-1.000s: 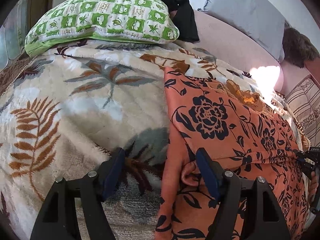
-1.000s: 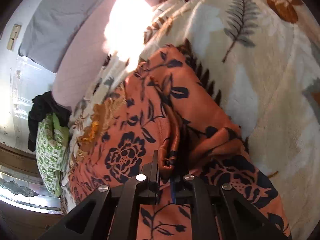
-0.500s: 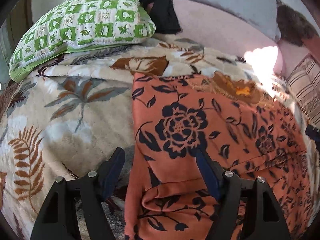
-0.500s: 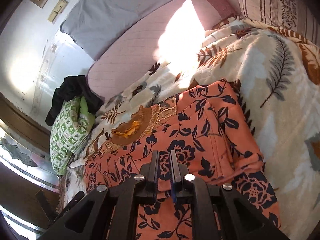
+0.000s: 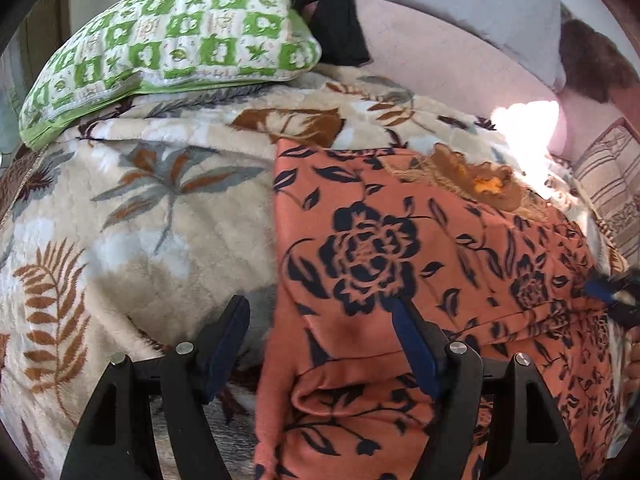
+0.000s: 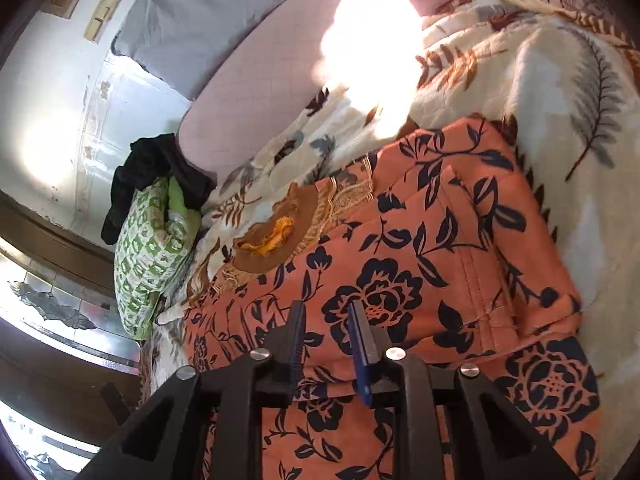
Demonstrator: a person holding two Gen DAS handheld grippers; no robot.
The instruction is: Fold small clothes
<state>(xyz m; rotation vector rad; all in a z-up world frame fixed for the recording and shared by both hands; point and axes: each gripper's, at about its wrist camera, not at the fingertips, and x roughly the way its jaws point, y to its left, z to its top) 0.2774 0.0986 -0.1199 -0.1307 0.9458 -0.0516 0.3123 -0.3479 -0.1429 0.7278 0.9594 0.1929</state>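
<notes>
Lying on the bed's leaf-patterned blanket (image 5: 132, 240) is one orange garment (image 5: 400, 264) printed with dark navy roses and leaves. It is folded over itself: in the right wrist view a side panel lies doubled across the top with a stitched seam showing, and in the left wrist view a soft rolled fold sits along the near edge. A brown embroidered patch (image 6: 276, 236) with a yellow centre shows at its far end.

A second ago the right gripper (image 6: 326, 332) was clamped on a bunched ridge of the cloth; now that ridge lies flat, and its fingers have just been opening, standing a little apart above the fabric with nothing pinched between them. The left gripper (image 5: 320, 340) is spread wide as before, one finger over the blanket and the other over the garment, grasping nothing; the garment's left edge now sits between its fingers rather than beside the right one.

Counted: one garment, two grippers, one green-and-white checked pillow (image 5: 172, 40), one dark piece of clothing (image 5: 336, 28) heaped behind it, one grey pillow (image 6: 208, 16), one striped cushion (image 5: 612, 184).
</notes>
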